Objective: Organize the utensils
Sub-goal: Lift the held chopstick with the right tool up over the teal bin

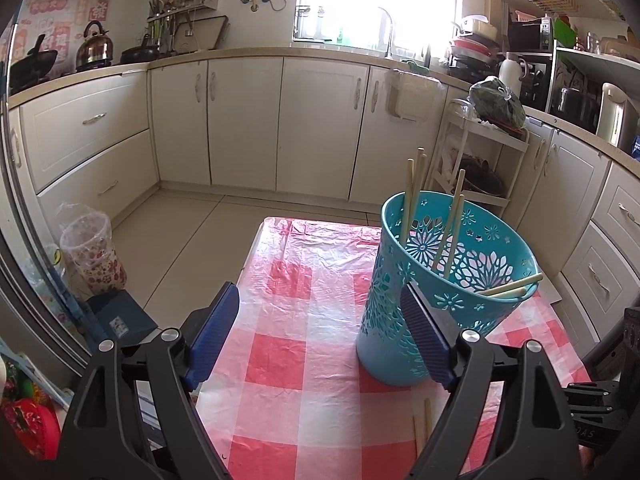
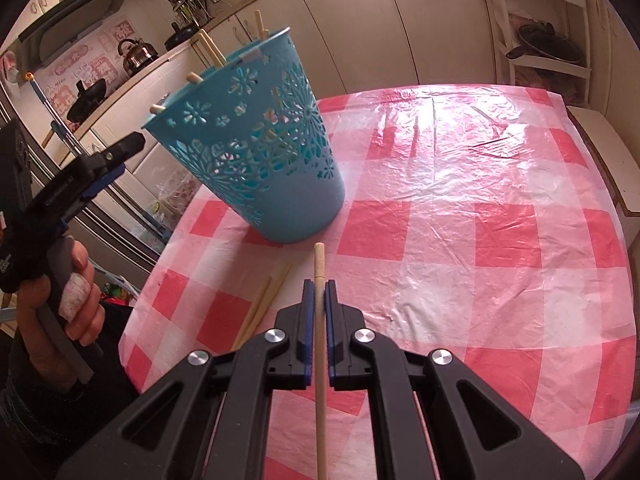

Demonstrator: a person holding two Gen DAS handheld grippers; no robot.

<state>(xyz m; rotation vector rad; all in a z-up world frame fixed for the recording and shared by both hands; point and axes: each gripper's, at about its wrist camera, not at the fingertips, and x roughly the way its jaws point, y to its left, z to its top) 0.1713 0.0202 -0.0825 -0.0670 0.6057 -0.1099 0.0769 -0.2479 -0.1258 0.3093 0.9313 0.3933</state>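
Note:
A blue perforated basket [image 1: 448, 280] stands on the red-and-white checked tablecloth [image 1: 304, 360] and holds several wooden chopsticks [image 1: 412, 192]. It also shows in the right wrist view [image 2: 272, 152]. My left gripper [image 1: 320, 328] is open and empty, just left of the basket. My right gripper [image 2: 319, 292] is shut on one wooden chopstick [image 2: 319, 272], held above the cloth in front of the basket. Two loose chopsticks [image 2: 268, 300] lie on the cloth to its left; they also show in the left wrist view [image 1: 424, 424].
The table's left edge [image 1: 248, 256] drops to a tiled floor with a lined bin [image 1: 92, 256]. White kitchen cabinets [image 1: 280, 128] stand behind. A white shelf rack [image 2: 540, 32] stands past the far edge. The left gripper [image 2: 92, 168] and hand show at left.

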